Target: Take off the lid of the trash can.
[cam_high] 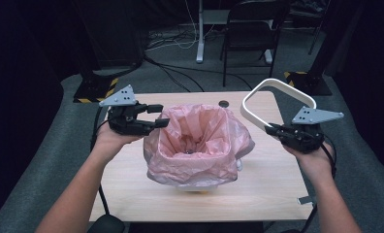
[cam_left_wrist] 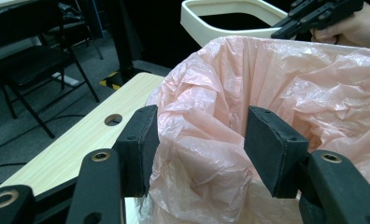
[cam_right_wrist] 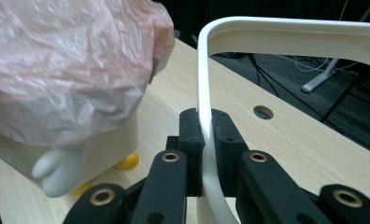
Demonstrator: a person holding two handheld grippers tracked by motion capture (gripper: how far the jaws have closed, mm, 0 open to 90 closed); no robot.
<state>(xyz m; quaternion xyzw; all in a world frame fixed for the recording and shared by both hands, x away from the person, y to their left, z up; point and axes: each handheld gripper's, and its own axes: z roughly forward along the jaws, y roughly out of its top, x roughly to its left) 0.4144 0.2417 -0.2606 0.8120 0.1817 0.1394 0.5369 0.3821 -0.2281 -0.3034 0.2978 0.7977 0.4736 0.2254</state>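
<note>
Dark curtains and a grey floor were seen around a pale wooden bench [cam_high: 258, 194], with a black folding chair [cam_high: 250, 29] and loose cables behind it; the benchtop was smooth and bare but for a small bin [cam_right_wrist: 75, 154] lined with a pink plastic bag [cam_high: 195, 141], set near the middle; the bag was judged thin, soft and easily torn or dragged out of place; the white rim ring [cam_high: 272, 99] was held up at the bin's right, clear of the bag, and was judged light, rigid and rather slick, best taken on a straight side, as it was; the right claw [cam_right_wrist: 206, 140] was clamped edge-on across that ring; the left claw [cam_left_wrist: 199, 144] stood apart, its pads astride the bag's near edge without being seen to press it.
</note>
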